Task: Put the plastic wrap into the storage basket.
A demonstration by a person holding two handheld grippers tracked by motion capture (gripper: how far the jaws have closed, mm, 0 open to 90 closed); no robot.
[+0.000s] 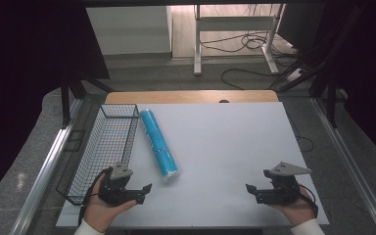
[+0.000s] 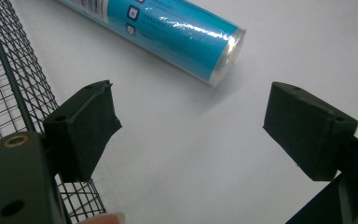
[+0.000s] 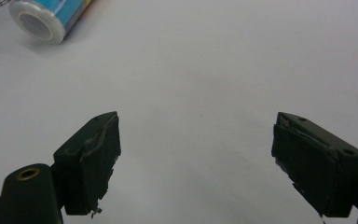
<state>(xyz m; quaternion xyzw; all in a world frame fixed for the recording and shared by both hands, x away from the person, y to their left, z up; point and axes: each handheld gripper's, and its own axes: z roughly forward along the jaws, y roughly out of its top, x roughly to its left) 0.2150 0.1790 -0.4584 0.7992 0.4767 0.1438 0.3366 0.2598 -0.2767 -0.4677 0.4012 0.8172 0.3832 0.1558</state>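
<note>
A long blue tube (image 1: 159, 143) wrapped in clear film lies on the white table (image 1: 225, 142), just right of a black wire basket (image 1: 105, 147). My left gripper (image 1: 144, 192) is held low near the basket's front corner, open, with the tube's near end (image 2: 186, 32) a short way ahead of its jaws. My right gripper (image 1: 250, 191) sits open near the table's front right, jaws empty over bare table. From the right gripper view the tube's round end (image 3: 39, 21) lies far off at the upper left.
The basket's mesh wall (image 2: 9, 93) runs close along the left gripper's left jaw. A wooden strip (image 1: 191, 96) edges the table's far side. Beyond it are a white desk frame (image 1: 235, 34) and floor cables (image 1: 254, 44). Metal rails (image 1: 44, 166) flank the table.
</note>
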